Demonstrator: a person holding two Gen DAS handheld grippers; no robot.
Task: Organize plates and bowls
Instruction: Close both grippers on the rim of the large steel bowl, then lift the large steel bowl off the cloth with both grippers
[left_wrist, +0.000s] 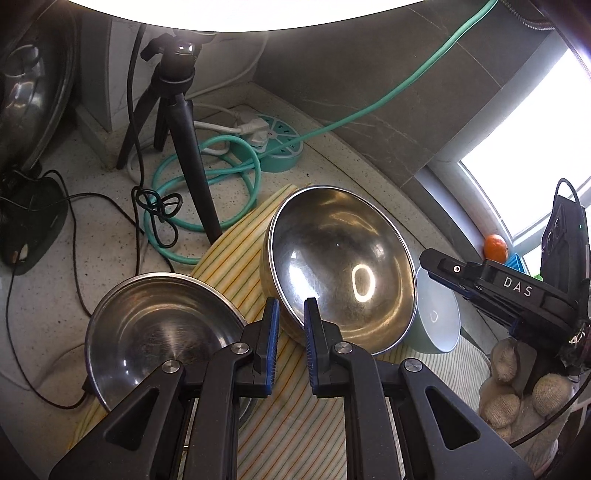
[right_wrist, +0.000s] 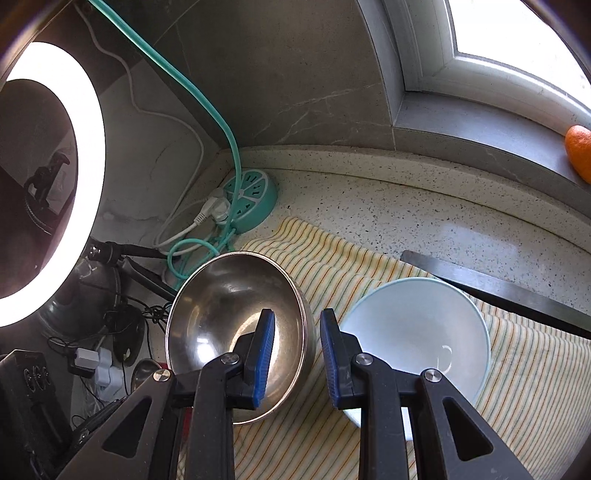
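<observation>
Bowls: two steel (left_wrist: 341, 269) (left_wrist: 159, 332), one pale blue (right_wrist: 417, 328), on striped cloth (right_wrist: 535, 369).

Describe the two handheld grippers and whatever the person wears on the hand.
Both the left gripper and the right gripper are black, with linkage arms pinned by silver rivets and ribbed blue pads. The right gripper's body is lettered DAS in white, and a thin black cable loops above it. The hand wears a beige knitted glove.

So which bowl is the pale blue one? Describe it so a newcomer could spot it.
Start at the striped cloth on the speckled counter. Two bowls sit side by side on it here; the pale blue bowl is nearer the window. Its matte, light interior sets it apart from the shiny steel bowl beside it.
</observation>
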